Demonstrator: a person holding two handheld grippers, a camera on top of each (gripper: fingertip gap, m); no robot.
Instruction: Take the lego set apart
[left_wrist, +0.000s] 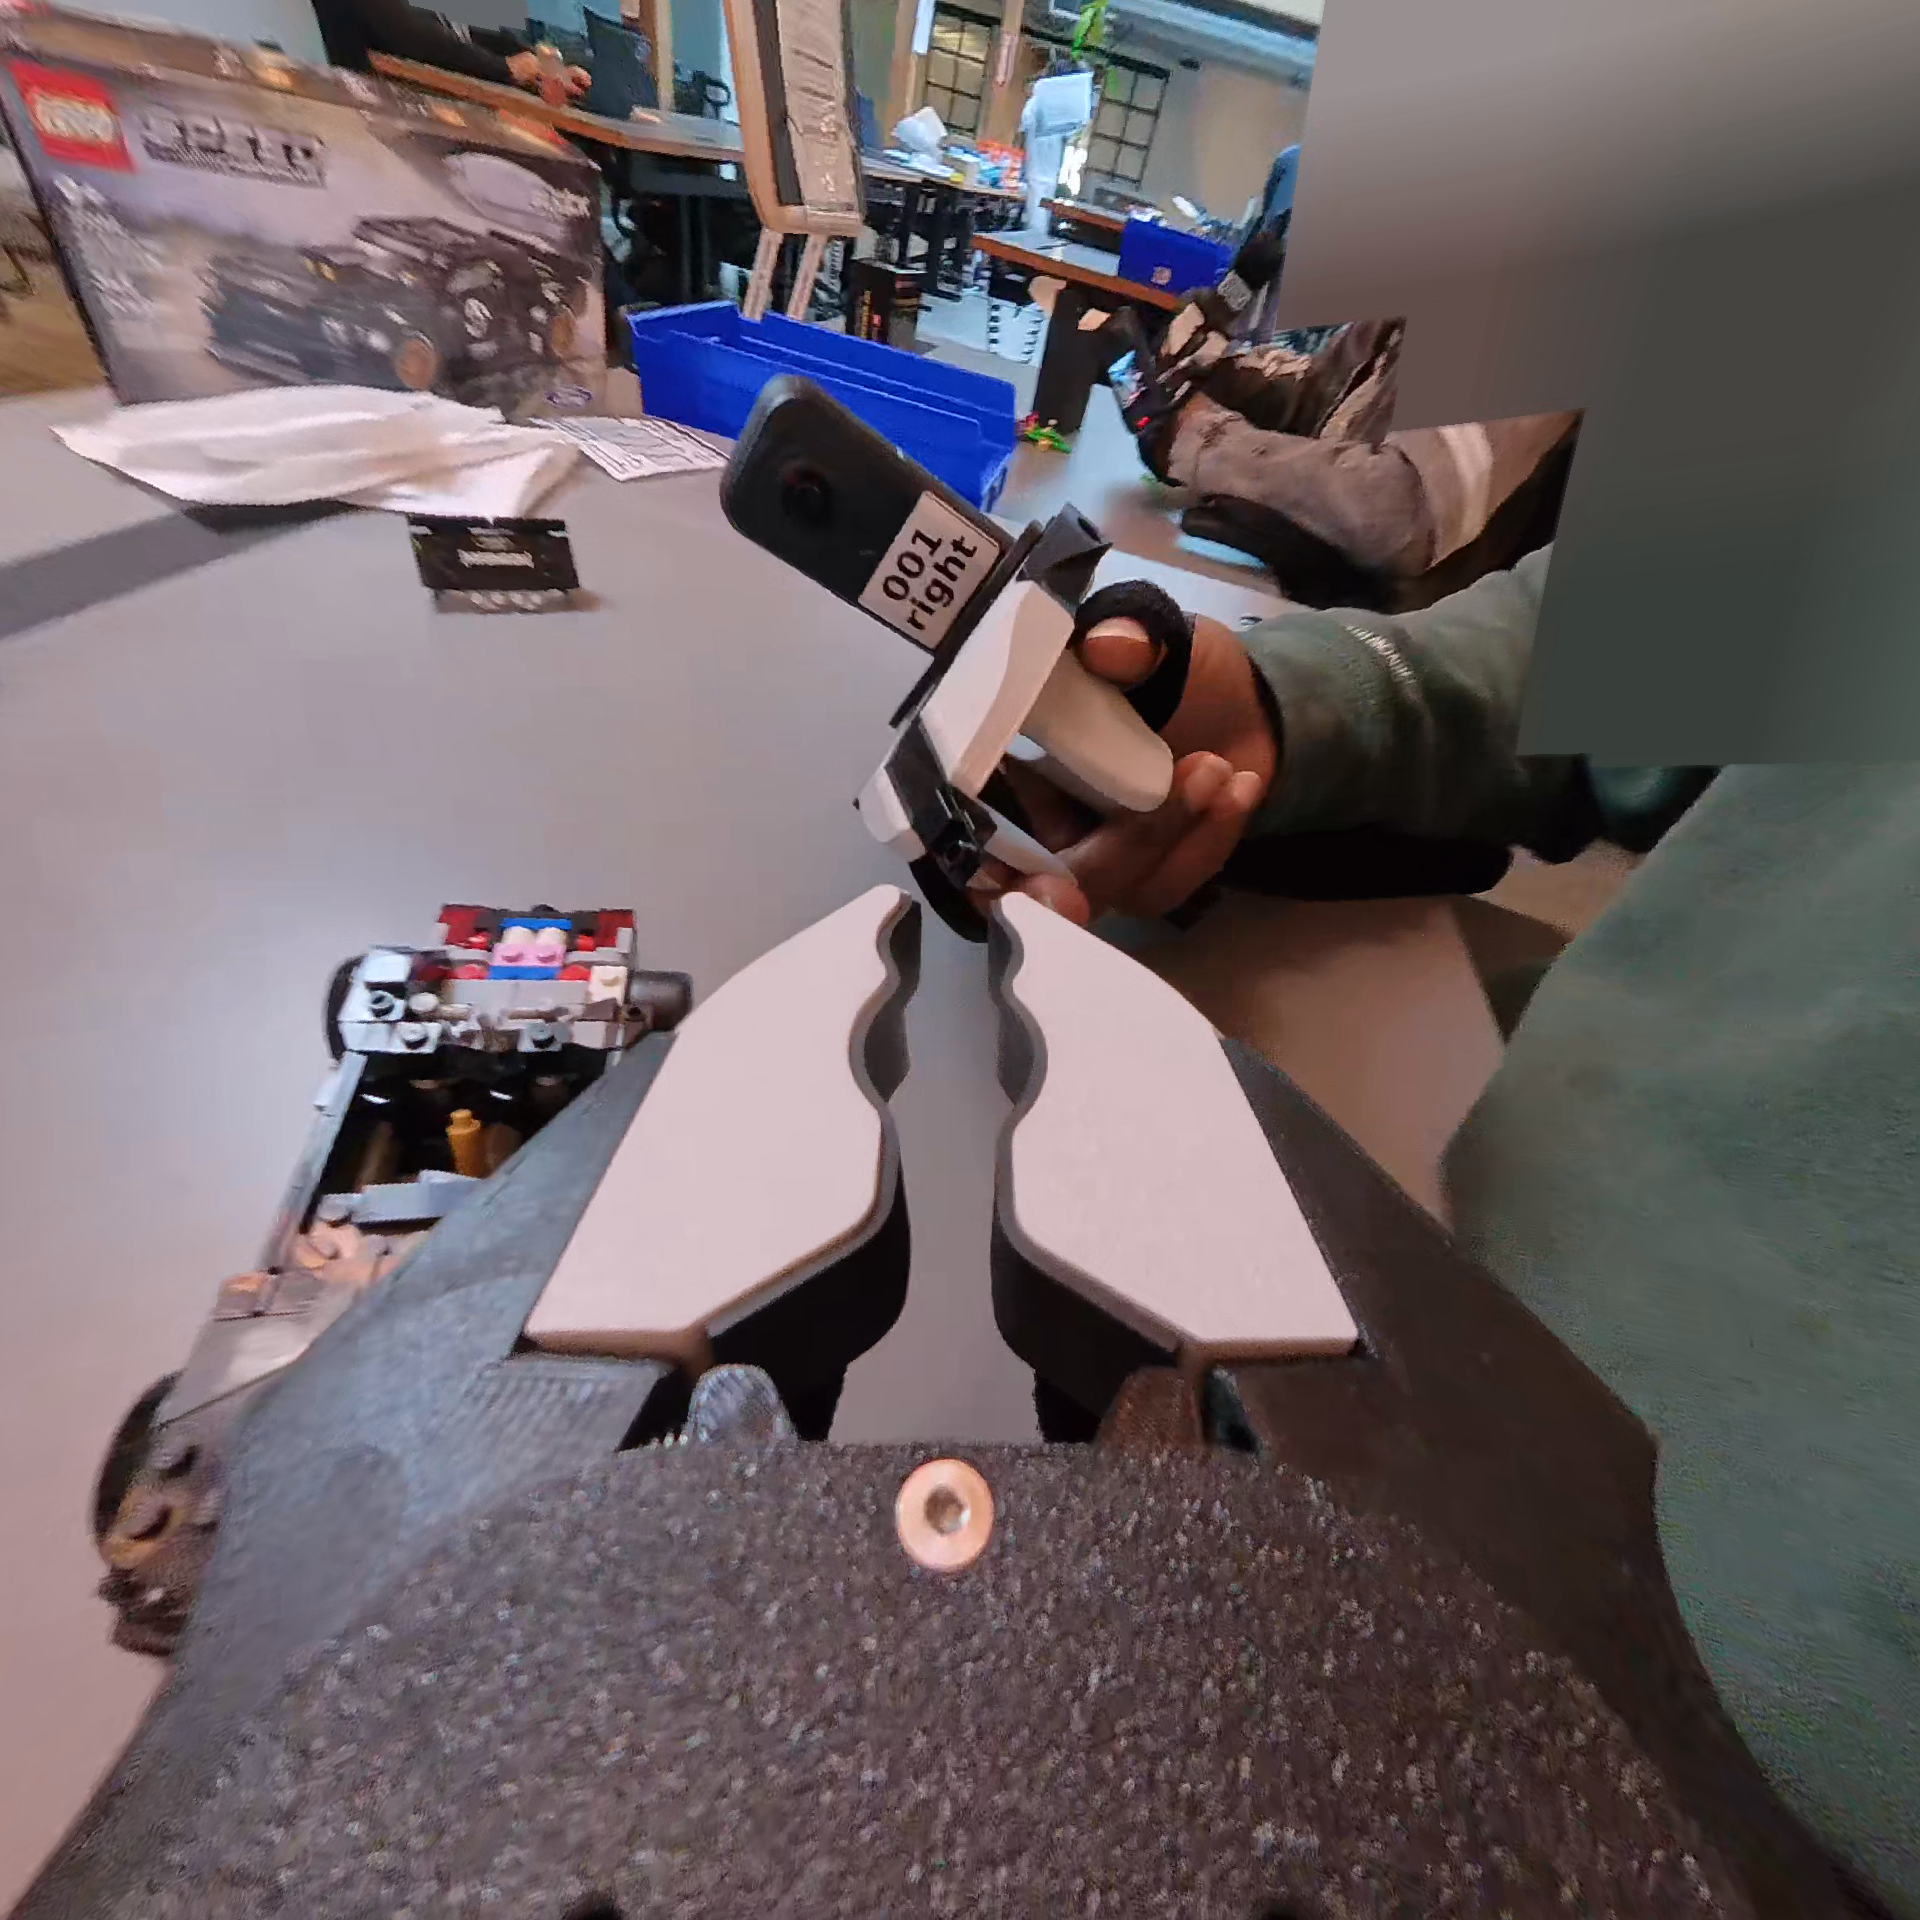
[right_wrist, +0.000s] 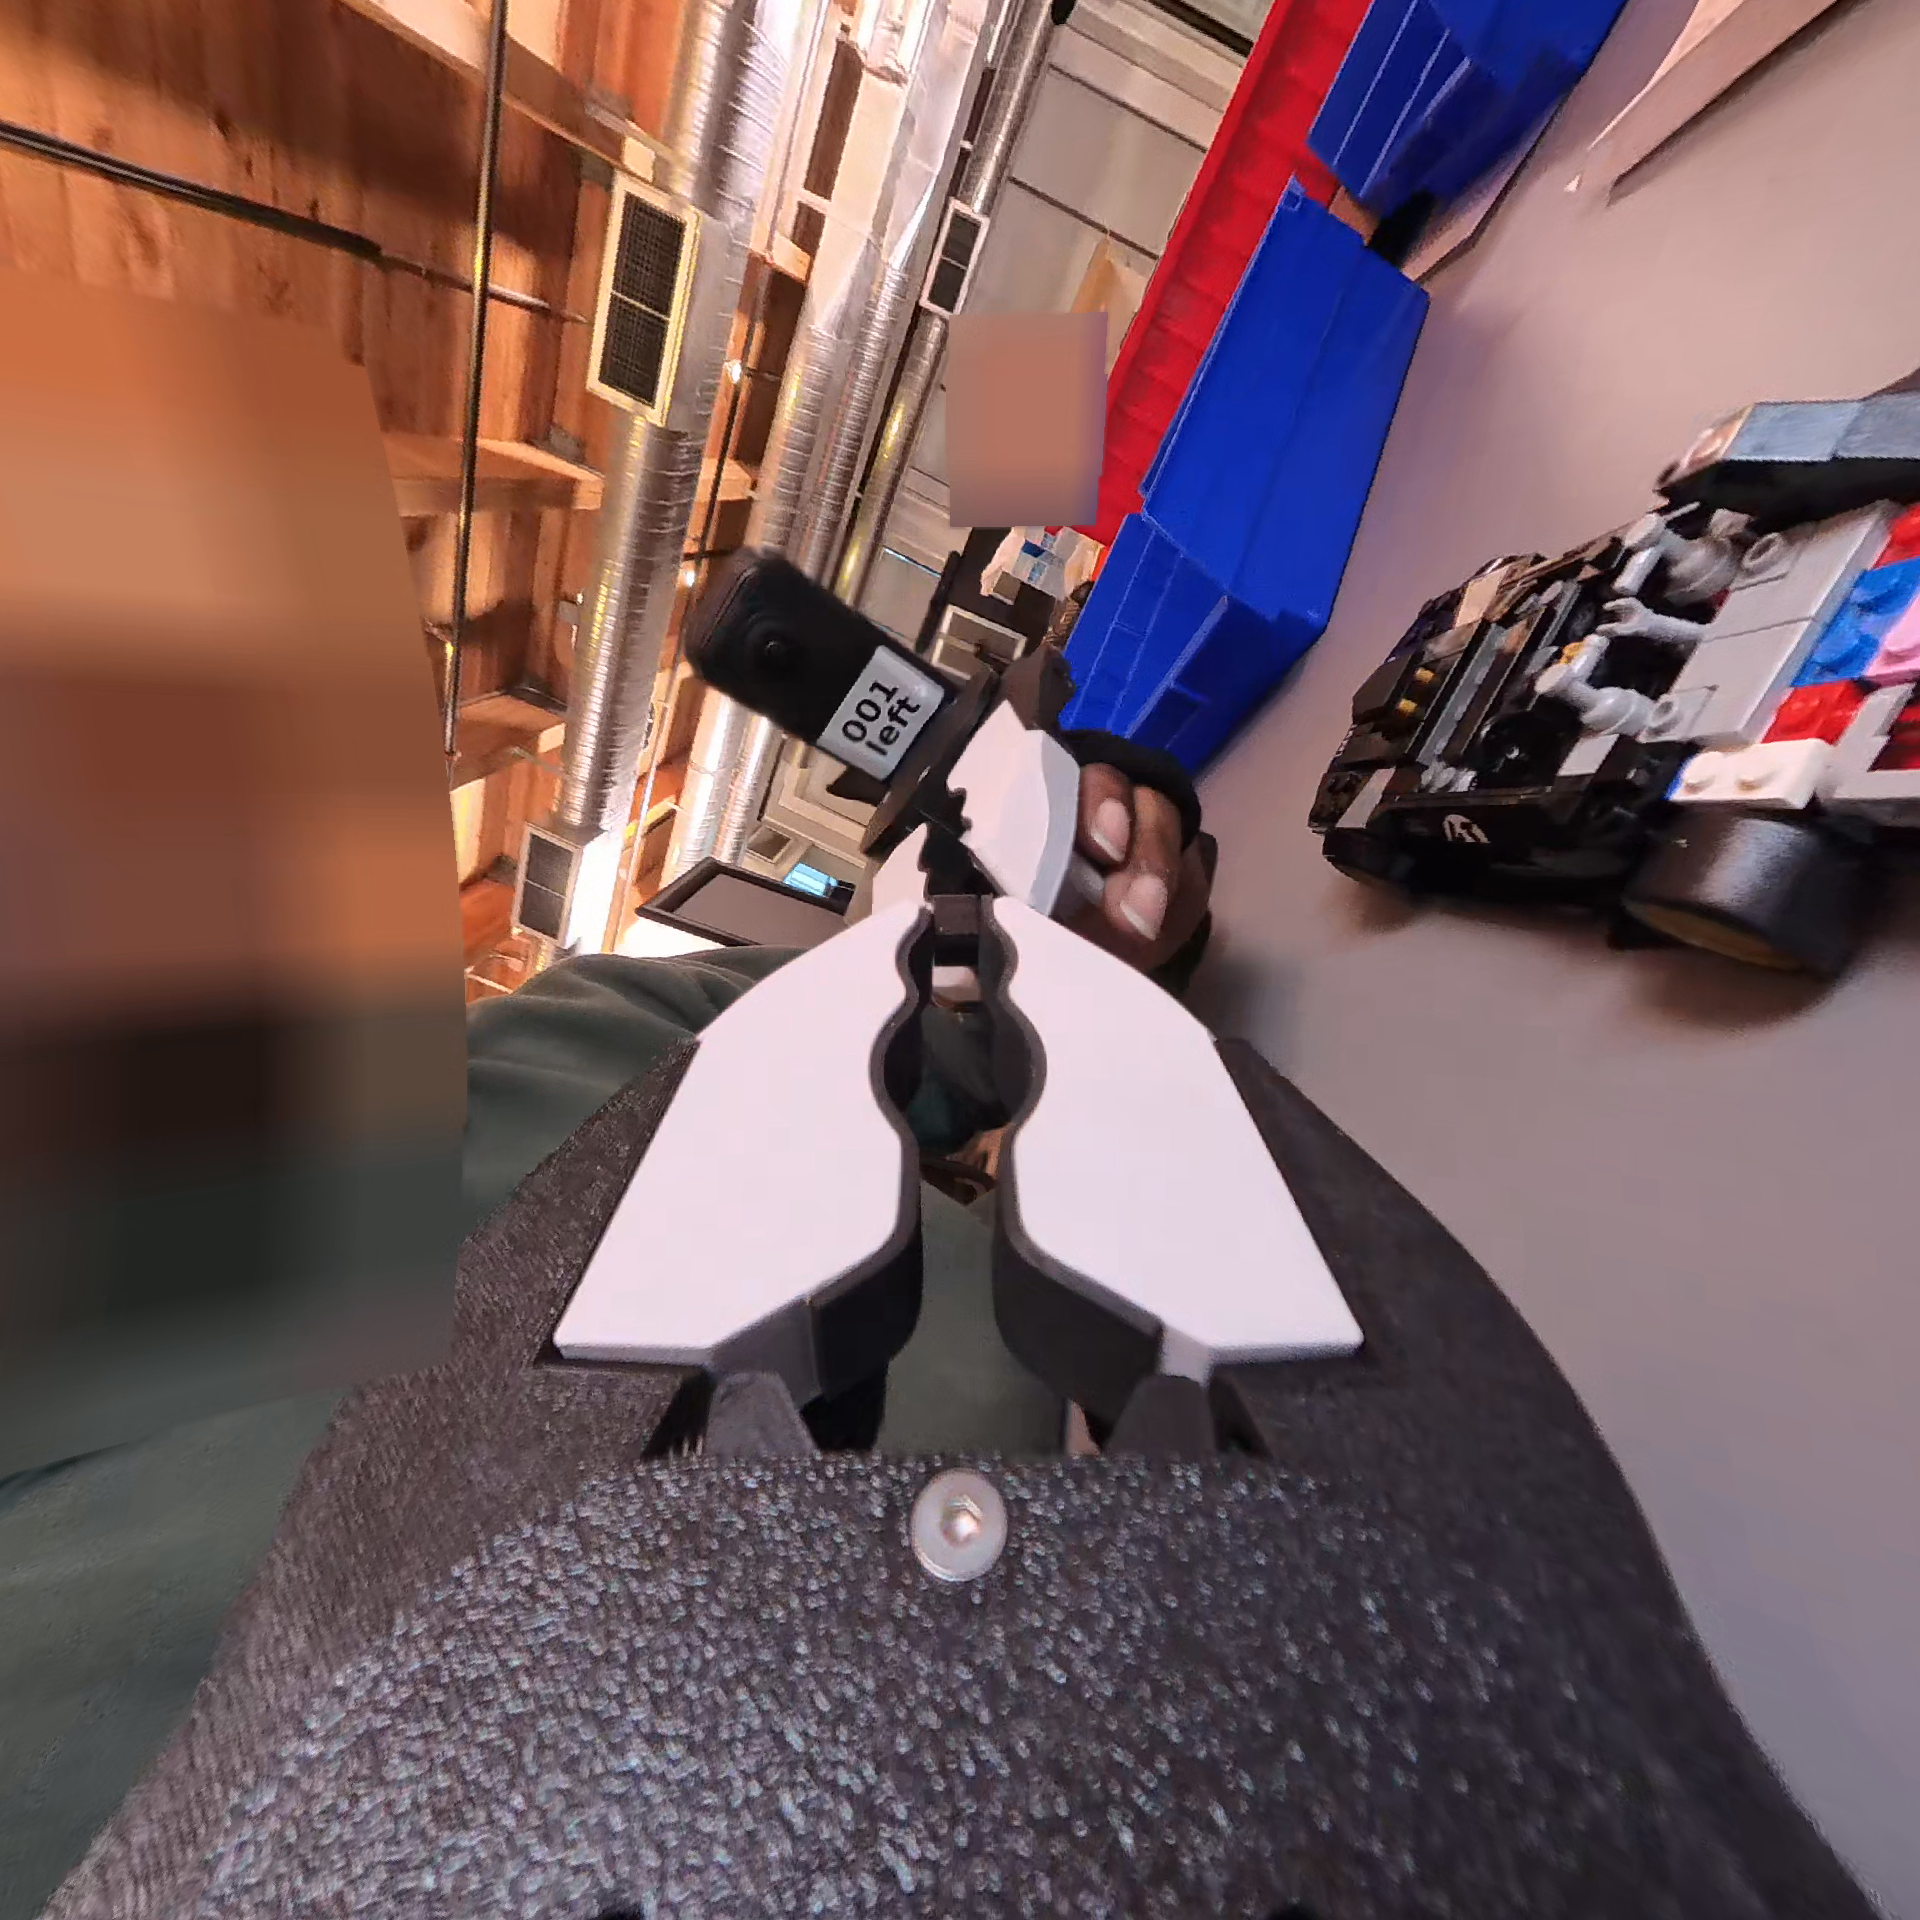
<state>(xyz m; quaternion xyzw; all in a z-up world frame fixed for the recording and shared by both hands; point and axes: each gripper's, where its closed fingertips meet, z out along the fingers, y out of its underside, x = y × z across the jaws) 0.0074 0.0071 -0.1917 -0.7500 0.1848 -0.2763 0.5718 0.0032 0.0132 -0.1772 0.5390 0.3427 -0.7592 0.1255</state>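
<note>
Left gripper (left_wrist: 951, 914): fingers slightly apart, nothing between them, only grey table (left_wrist: 436, 748) showing through the gap. Right gripper (right_wrist: 958, 920): also slightly apart; a small black piece sits at the tips, can't tell if it's clamped or just behind.

Lego car (left_wrist: 457, 1049) sits on the table left of the left gripper, roof off, interior exposed. The right wrist view shows it to the right of its gripper, well apart.

Left view only: lego box (left_wrist: 312, 239), white paper (left_wrist: 322, 447), blue bin (left_wrist: 831, 384). Right view only: ceiling ducts (right_wrist: 665, 343).
</note>
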